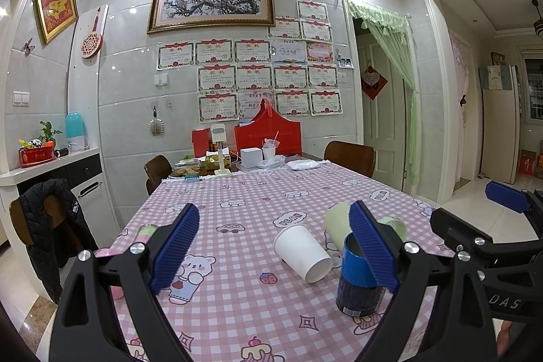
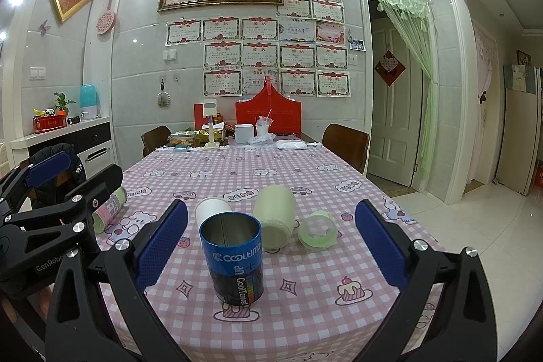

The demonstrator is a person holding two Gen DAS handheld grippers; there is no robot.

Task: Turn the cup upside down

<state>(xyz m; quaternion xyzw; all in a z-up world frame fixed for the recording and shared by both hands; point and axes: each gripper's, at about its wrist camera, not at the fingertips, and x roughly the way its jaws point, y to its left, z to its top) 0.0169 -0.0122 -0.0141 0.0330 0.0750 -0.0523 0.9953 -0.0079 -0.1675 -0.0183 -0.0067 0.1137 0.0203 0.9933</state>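
Observation:
A blue and black tin cup (image 2: pixel 233 262) stands upright, mouth up, on the pink checked tablecloth (image 2: pixel 305 311); in the left wrist view it (image 1: pixel 358 284) sits partly behind the right finger. A white paper cup (image 1: pixel 302 251) lies on its side, as does a pale green cup (image 2: pixel 275 215). My left gripper (image 1: pixel 275 248) is open and empty above the table, left of the tin. My right gripper (image 2: pixel 271 246) is open and empty, with the tin between its fingers but apart from them.
A green tape ring (image 2: pixel 317 232) lies right of the green cup. A small green and pink tube (image 2: pixel 110 209) lies at the table's left edge. Boxes, a lamp and food clutter the far end (image 2: pixel 244 133). Chairs stand around the table.

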